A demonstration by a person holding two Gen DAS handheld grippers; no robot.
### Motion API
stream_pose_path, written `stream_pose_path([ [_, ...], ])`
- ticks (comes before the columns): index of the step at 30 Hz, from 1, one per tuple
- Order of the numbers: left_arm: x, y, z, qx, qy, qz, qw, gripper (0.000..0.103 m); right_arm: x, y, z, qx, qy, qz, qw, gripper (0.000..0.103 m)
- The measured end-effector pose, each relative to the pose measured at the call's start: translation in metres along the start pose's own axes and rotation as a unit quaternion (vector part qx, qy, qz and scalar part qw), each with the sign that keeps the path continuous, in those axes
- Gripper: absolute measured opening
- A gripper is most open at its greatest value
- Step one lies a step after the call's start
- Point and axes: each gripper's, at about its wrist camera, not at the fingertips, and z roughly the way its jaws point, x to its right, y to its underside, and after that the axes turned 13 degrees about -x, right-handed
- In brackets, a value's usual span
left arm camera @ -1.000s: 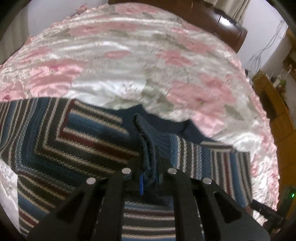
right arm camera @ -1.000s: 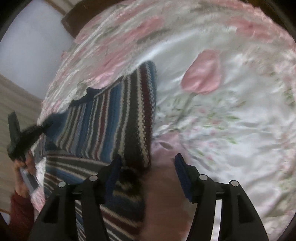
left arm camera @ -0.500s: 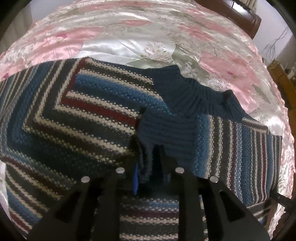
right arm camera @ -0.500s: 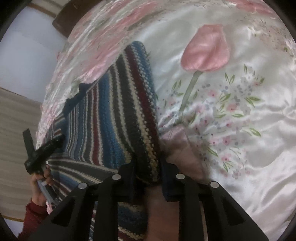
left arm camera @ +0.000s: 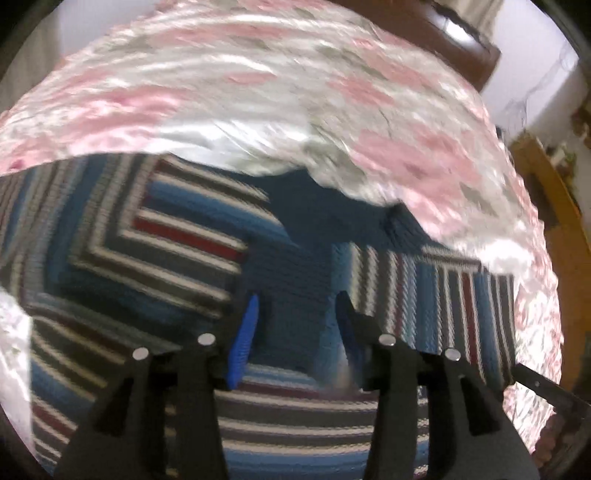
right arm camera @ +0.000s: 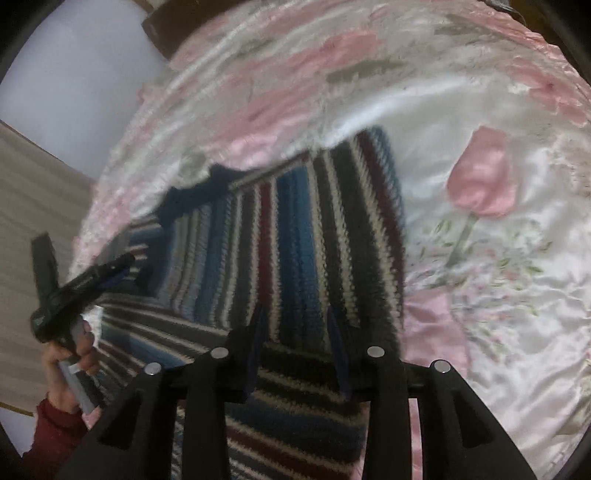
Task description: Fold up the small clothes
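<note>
We have the striped knit sweater (left arm camera: pixel 207 258) lying on the bed (left arm camera: pixel 258 96), its sides already turned in over the body, the navy ribbed collar (left arm camera: pixel 325 218) at the far edge toward the headboard (left arm camera: pixel 436 29); our left gripper (left arm camera: pixel 295 317) hangs just above the navy ribbing with its jaws spread and nothing between them; our right gripper (right arm camera: pixel 295 328) sits over the sweater's right-hand fold, jaws likewise parted and empty, though the blur leaves us unsure whether the tips touch the wool; in the right wrist view we can also see the left gripper from outside, held in a hand (right arm camera: pixel 74 354) with a red sleeve (right arm camera: pixel 55 432) at the sweater's left side. As we judge it, the step in hand is letting go after a fold and taking a fresh hold for the next one; to do that well we should lift both grippers straight off so the thick knit does not drag, then pinch both layers together at matching points on the hem side, so the fold lands square. The knit is chunky, soft and springy, banded in blue, maroon, cream and black, with chevron corners on the left; the bedcover is slick pink-flowered satin, on which the sweater may slide.
</note>
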Motion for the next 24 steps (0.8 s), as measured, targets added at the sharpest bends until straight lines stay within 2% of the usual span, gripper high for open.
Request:
stream_pose_path([
  [4, 0.003, 0.004, 0.037, -0.037, -0.029, 0.005, 0.9989, 0.044, 0.001, -0.001, 0.027, -0.018, 0.039, 0.005, 0.999, 0.027],
  [8, 0.006, 0.006, 0.041, -0.028, -0.046, 0.031, 0.9981, 0.044, 0.010, -0.001, 0.034, -0.017, 0.025, 0.014, 0.999, 0.026],
  [12, 0.004, 0.004, 0.037, -0.033, -0.038, 0.035, 0.9981, 0.045, 0.014, -0.002, 0.034, -0.017, 0.019, 0.026, 0.999, 0.027],
  [13, 0.002, 0.005, 0.031, -0.034, -0.035, 0.035, 0.9982, 0.045, 0.009, 0.000, 0.029, -0.013, 0.024, 0.027, 0.999, 0.029],
  [14, 0.000, 0.008, 0.023, -0.033, -0.032, 0.035, 0.9983, 0.047, 0.003, 0.001, 0.024, -0.008, 0.026, 0.024, 0.999, 0.038],
  [15, -0.006, 0.013, 0.012, -0.026, -0.025, 0.037, 0.9987, 0.058, -0.008, 0.006, 0.017, 0.003, 0.030, 0.013, 0.999, 0.052],
  [16, -0.012, 0.019, 0.000, -0.016, -0.028, 0.039, 0.9987, 0.074, -0.018, 0.009, 0.011, 0.010, 0.038, 0.000, 0.999, 0.058],
  [17, -0.017, 0.022, -0.007, -0.012, -0.033, 0.039, 0.9986, 0.080, -0.031, 0.012, 0.008, 0.015, 0.054, -0.015, 0.998, 0.061],
  [20, -0.052, 0.035, -0.037, 0.006, -0.046, 0.032, 0.9984, 0.082, -0.057, 0.013, 0.011, 0.008, 0.085, -0.037, 0.996, 0.061],
  [24, -0.127, 0.045, -0.076, 0.007, -0.056, -0.029, 0.9980, 0.082, -0.087, 0.009, 0.027, -0.014, 0.092, -0.045, 0.995, 0.064],
])
